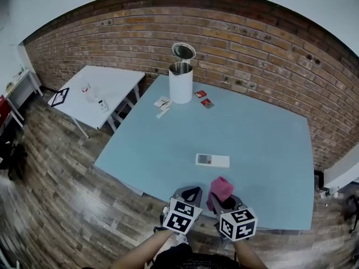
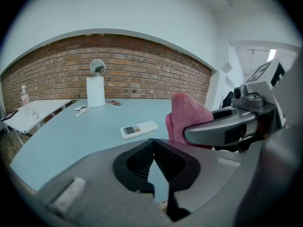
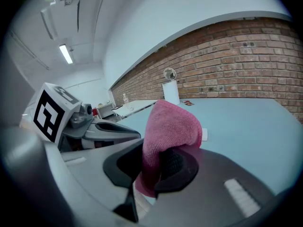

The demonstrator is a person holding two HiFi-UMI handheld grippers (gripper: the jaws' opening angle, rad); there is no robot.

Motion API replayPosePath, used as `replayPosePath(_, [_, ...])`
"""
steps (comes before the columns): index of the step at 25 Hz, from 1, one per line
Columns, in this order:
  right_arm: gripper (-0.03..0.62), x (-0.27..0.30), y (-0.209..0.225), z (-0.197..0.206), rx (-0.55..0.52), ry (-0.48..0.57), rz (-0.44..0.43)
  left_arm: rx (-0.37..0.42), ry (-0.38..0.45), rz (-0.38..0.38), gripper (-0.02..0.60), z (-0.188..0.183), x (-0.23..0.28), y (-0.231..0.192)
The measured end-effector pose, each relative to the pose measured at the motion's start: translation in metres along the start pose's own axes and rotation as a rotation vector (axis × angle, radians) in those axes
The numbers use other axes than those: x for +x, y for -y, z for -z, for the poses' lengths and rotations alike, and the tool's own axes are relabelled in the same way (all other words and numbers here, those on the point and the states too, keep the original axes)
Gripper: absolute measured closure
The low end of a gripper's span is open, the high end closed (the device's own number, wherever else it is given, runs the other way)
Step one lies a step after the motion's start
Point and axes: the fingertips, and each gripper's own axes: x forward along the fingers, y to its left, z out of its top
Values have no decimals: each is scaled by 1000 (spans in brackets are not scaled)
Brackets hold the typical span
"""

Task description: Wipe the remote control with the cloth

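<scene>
Remote control (image 1: 212, 160) lies flat on the pale blue table (image 1: 263, 133) in the head view. It is at twelve o'clock from both grippers and well apart from them. Its long axis runs from nine to three o'clock, crosswise to the line of approach. It is a slim white slab with a small grey screen at its nine o'clock end. Below it the right gripper (image 1: 222, 198) pinches a pink cloth (image 1: 221, 187), which stands in a soft hump above the jaws. The left gripper (image 1: 189, 194) sits just beside it at nine o'clock. By my reckoning the cloth hand is the nearer to the remote's three o'clock half, so it is well placed to wipe along the length.

In the left gripper view, the left gripper (image 2: 153, 142) has its ribbed black pads pressed together with nothing between them. The remote control (image 2: 138, 129) lies beyond the tips at eleven o'clock, screen end towards nine. The cloth (image 2: 189, 117), a fuzzy towelling, rises at two o'clock in the other gripper.

In the right gripper view, the right gripper (image 3: 154, 162) is clamped on the lower fold of the cloth (image 3: 170, 126), whose nap drapes over one pad and hides most of the table ahead. A white corner at its three o'clock edge is probably the remote.
</scene>
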Motion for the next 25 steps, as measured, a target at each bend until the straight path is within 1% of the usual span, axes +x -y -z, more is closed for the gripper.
replayPosePath(4, [531, 19, 5, -9, 3, -3, 25, 61, -14, 53, 573, -4, 9, -23])
replayPosePath(5, [531, 22, 7, -11, 6, -1, 32, 75, -18, 71, 532, -5, 12, -28])
replayPosePath(8, [530, 27, 13, -18, 20, 9, 54, 125, -19, 116, 517, -12, 24, -39])
replayPosePath(12, [530, 26, 27, -17, 37, 0, 81, 235, -43, 179, 468, -17, 42, -39])
replayPosePath(15, [530, 29, 40, -17, 52, -4, 90, 321, -66, 215, 463, -17, 56, -41])
replayPosePath(16, [530, 30, 43, -16, 57, -5, 91, 345, -73, 227, 435, -17, 61, -41])
replayPosePath(18, [530, 35, 49, -18, 64, -5, 87, 385, -90, 253, 415, -15, 71, -42])
replayPosePath(21, [530, 44, 57, -25, 63, -1, 70, 438, -127, 271, 410, -15, 87, -47])
replayPosePath(23, [530, 50, 64, -32, 60, 1, 58, 479, -161, 274, 385, -15, 97, -51])
replayPosePath(25, [530, 56, 69, -37, 62, 6, 44, 516, -196, 280, 381, -14, 105, -56])
